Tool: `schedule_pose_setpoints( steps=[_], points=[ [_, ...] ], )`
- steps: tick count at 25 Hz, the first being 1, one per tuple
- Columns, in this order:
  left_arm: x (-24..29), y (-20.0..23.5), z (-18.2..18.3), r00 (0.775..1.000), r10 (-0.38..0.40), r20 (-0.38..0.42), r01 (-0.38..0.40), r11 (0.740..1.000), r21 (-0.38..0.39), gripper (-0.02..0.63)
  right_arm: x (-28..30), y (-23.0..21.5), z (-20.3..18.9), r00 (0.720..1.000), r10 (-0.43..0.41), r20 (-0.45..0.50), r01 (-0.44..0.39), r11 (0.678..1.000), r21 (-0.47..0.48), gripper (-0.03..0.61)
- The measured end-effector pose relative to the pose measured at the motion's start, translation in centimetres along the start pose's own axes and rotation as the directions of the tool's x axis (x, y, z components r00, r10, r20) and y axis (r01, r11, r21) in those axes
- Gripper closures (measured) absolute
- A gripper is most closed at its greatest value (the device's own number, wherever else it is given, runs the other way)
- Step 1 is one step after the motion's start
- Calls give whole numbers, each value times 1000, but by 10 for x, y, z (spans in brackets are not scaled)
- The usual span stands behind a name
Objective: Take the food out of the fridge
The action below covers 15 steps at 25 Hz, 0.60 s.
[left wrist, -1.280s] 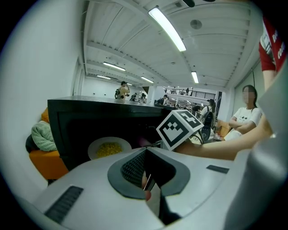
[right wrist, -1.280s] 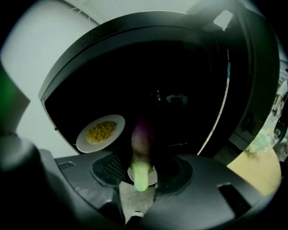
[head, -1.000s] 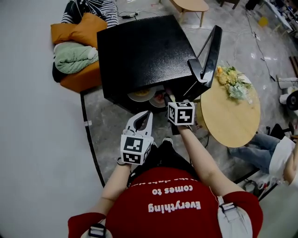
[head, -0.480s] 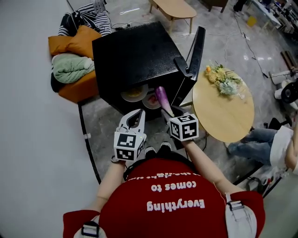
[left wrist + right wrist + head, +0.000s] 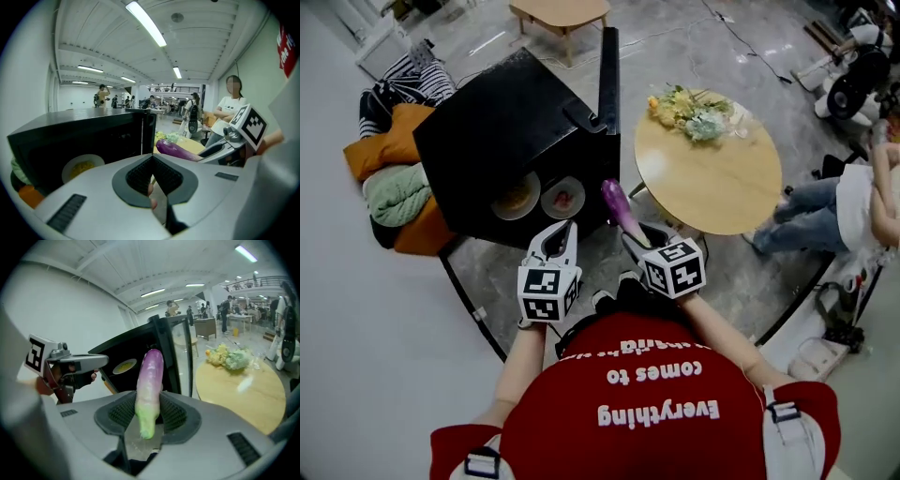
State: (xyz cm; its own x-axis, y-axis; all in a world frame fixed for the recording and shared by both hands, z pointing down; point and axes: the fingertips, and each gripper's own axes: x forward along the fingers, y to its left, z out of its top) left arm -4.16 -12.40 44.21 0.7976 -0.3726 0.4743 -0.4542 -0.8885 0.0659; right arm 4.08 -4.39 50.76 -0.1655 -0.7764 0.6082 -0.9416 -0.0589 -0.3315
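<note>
So the long purple eggplant with a pale green stem end point(image 5: 619, 208) is already out of the fridge. It's clamped by that green end in our right gripper point(image 5: 630, 234), purple tip poking up and away from us, hanging in the air just in front of the open fridge and left of the table. The right gripper view shows both pads squeezed onto it, so that grip looks solid to us.

Our left gripper point(image 5: 563, 232) sits just left of it, near the fridge opening. Its jaws are pinched together with nothing between them, so that one's free.

Behind both is the black boxy fridge point(image 5: 497, 131), with its black door point(image 5: 607, 84) swung wide open on the right. Inside we can see two dishes side by side: a white plate of yellow food point(image 5: 499, 206) on the left and a white plate with something reddish on it point(image 5: 579, 186) on the right. Neither's been touched, as far as we can tell.

To the right of the fridge is the round light wooden table point(image 5: 712, 178). There's only a bunch of yellow and green flowers point(image 5: 694, 111) at its far edge, so plenty of room.

Our read: one item's out but not yet set down, and the table looks like the obvious spot. Two plates left to grab, maybe more that we can't see from here.
</note>
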Motion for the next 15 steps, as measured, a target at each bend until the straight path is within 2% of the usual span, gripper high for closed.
schedule_pose_setpoints(
  steps=[3,5,10,15],
  points=[
    [28,-32,16,996,-90,3,90,994,62,609,-28,-37,-11,995,-93,36,90,993,75,419],
    [47,-60,26,986,-166,-4,166,980,111,609,-51,-63,-20,984,-169,57,160,978,137,419],
    [86,-131,37,942,-333,-48,336,921,196,609,-101,-124,-42,939,-332,86,299,915,271,419],
    [120,-190,36,885,-454,-105,465,845,262,609,-121,-167,-58,902,-423,84,369,858,358,419]
  ],
)
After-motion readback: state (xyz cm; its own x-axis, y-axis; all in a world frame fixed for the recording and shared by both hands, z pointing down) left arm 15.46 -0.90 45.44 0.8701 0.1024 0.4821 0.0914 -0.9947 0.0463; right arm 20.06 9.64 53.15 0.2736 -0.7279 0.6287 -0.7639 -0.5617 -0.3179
